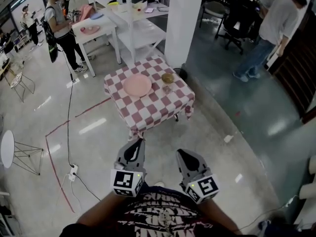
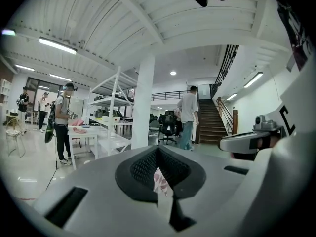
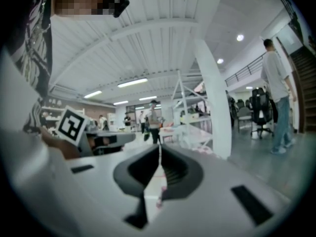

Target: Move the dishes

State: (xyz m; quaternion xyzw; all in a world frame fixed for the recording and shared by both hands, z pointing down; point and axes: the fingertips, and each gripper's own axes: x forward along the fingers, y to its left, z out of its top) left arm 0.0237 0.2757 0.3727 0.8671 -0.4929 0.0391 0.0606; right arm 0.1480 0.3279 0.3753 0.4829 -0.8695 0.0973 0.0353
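Pressed together and empty, left hand-held gripper (image 1: 134, 144) and right hand-held gripper (image 1: 183, 157) hang well short of the desk (image 1: 148, 111); its plate (image 1: 137, 85) and bowl (image 1: 168, 77) seem untouched.

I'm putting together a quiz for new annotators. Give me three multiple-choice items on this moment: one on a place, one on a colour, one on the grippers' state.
1. Where is the pink plate?
A. on the checked table
B. on the floor
C. on a white shelf

2. What colours cover the checked table?
A. plain blue
B. red and white
C. black and yellow

3. What state are the left gripper and the right gripper in?
A. both shut, empty
B. both wide open
C. each holding a dish

Answers:
1. A, the plate lies on the table top.
2. B, red and white squares show.
3. A, each gripper view shows jaw tips meeting on nothing.
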